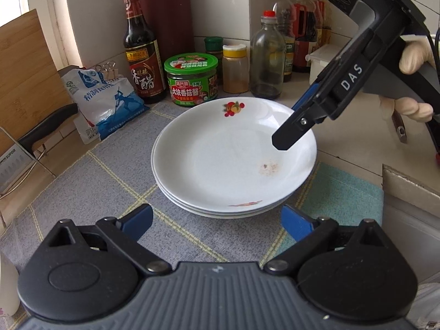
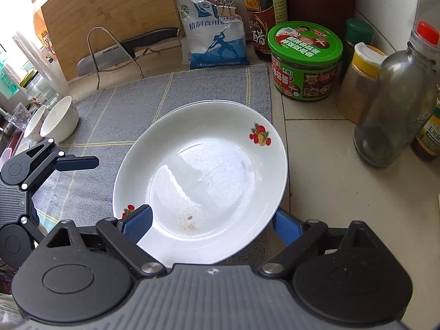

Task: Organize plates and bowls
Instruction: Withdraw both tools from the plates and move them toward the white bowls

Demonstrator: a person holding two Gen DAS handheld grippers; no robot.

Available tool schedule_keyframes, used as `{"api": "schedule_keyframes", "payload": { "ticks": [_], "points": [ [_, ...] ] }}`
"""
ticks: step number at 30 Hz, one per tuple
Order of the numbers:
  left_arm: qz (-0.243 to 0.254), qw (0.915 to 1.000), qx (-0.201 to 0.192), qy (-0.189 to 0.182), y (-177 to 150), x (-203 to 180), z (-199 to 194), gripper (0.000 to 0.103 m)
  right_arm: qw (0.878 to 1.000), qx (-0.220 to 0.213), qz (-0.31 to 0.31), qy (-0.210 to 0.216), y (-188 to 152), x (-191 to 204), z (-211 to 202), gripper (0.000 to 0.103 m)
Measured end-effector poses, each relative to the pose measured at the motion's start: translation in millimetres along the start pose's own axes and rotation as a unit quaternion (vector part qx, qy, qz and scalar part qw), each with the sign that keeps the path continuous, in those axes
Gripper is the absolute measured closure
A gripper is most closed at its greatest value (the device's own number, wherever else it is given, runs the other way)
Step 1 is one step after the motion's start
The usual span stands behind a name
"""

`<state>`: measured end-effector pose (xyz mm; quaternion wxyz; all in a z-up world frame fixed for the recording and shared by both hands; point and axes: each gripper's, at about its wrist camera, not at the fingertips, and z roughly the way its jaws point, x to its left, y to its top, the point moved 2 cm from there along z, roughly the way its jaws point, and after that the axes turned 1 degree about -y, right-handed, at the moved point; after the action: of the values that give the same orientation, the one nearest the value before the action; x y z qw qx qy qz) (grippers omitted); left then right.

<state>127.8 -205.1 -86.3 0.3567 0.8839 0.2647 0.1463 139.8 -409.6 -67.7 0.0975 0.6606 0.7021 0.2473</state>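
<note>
Our right gripper straddles the top plate's rim, fingers spread; our left gripper hovers nearby, fingers apart.

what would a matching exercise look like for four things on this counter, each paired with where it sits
Things:
1. stack of white fruit-print plates
2. green-lidded round sauce jar
3. white and blue plastic salt bag
4. white ceramic bowls

Places:
A. leaning up behind the grey checked cloth mat, in front of the wooden board
B. on the mat's far left edge in the right wrist view
C. on the mat, in front of both open hand-held grippers
D. on the bare tile beside the dark vinegar bottle

Pairs: 1-C, 2-D, 3-A, 4-B
</note>
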Motion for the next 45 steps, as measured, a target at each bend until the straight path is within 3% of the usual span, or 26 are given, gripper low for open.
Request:
{"api": "schedule_keyframes", "payload": {
  "ticks": [5,7,10,16,22,27,38,45],
  "points": [
    [-0.024,0.9991,-0.03,0.018,-11.7,9.5,-29.7,0.003,0.997,-0.039,-0.054,-0.043,2.4,28.3,-14.3,0.0],
    [-0.03,0.998,-0.043,0.036,-19.0,11.5,-42.6,0.002,0.99,-0.066,-0.097,-0.078,-0.4,49.7,-17.3,0.0],
    [-0.038,0.9955,-0.061,0.063,-32.5,14.0,-61.9,0.002,0.981,-0.09,-0.143,-0.096,-5.9,78.8,-15.4,0.0],
    [-0.082,0.9874,-0.075,0.113,-61.9,29.0,-91.8,0.001,0.976,-0.108,-0.181,-0.051,-17.8,135.1,-3.0,0.0],
    [-0.135,0.9701,-0.077,0.187,-98.7,52.0,-123.7,0.001,0.974,-0.118,-0.192,-0.013,-19.4,187.1,19.0,0.0],
    [-0.167,0.9531,-0.055,0.247,-132.0,72.1,-145.8,0.001,0.974,-0.115,-0.197,0.015,-12.6,225.2,41.5,0.0],
    [-0.237,0.924,-0.024,0.299,-191.6,129.3,-206.7,0.001,0.944,-0.134,-0.293,0.065,-12.6,315.6,62.5,0.0],
    [-0.254,0.9194,-0.015,0.3,-205.7,183.6,-227.2,0.001,0.926,-0.137,-0.345,0.075,-19.6,373.6,79.5,0.0]
  ]
}}
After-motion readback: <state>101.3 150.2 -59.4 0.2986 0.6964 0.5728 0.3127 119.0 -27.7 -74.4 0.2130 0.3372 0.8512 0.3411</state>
